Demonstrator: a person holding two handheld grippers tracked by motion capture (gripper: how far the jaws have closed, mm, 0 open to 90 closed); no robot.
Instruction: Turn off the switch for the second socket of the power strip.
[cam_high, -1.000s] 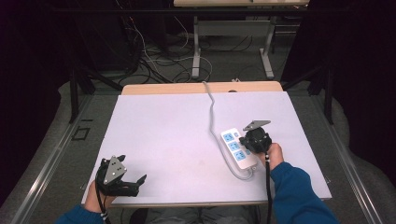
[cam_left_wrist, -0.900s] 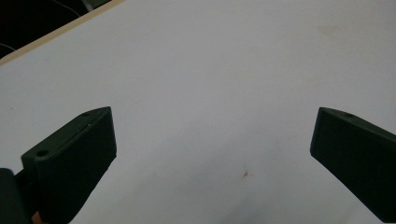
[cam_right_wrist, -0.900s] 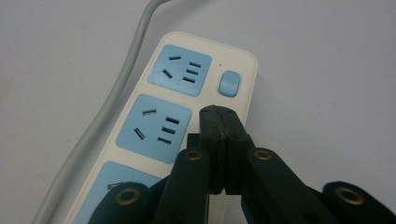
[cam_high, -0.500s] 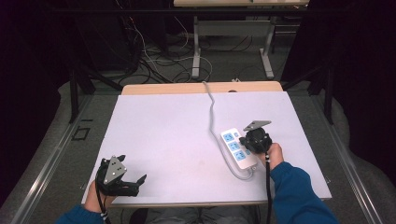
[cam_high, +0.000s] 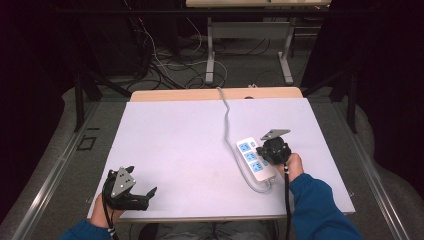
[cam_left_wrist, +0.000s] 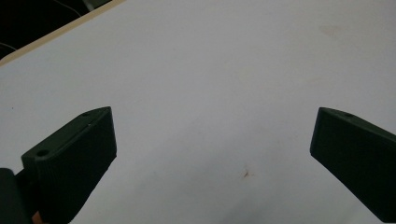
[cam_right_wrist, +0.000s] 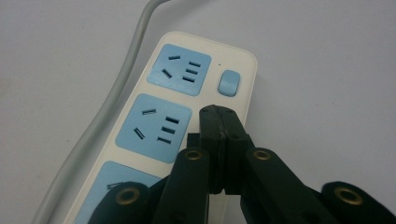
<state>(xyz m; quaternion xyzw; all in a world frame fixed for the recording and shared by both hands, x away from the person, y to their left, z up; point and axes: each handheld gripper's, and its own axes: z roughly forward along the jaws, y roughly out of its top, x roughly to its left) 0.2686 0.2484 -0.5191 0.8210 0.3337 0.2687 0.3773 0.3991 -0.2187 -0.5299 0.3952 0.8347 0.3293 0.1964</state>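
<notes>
High view, from the left: my left gripper (cam_high: 131, 189) sits at the near left corner of the white table (cam_high: 180, 145), low over bare surface and well apart from the work. In the left gripper view its jaws stand wide, nothing between them, just plain tabletop with a small brownish speck (cam_left_wrist: 245, 174).

Moving right, the power strip (cam_high: 255, 160) lies on the right half of the table, running slantwise, with its grey cable (cam_high: 226, 112) leading off toward the far edge. It has three blue sockets and a small blue switch (cam_right_wrist: 229, 83) at the cable end.

My right gripper (cam_high: 273, 150) is right at the strip's right edge. In the right gripper view (cam_right_wrist: 219, 122) the jaws are pressed fully together, holding nothing, and the joined tip hovers over the strip's cream rim, just short of the switch and beside the middle socket (cam_right_wrist: 154, 127). I cannot tell whether the tip touches the plastic.

My reading is that I am on the step of lining up a closed tip to press that switch. The next move, as I judge it, calls for a short nudge forward along the strip until the tip is squarely over the blue rocker, then a firm downward push, keeping the jaws closed so the tip stays stiff and doesn't slide off.
</notes>
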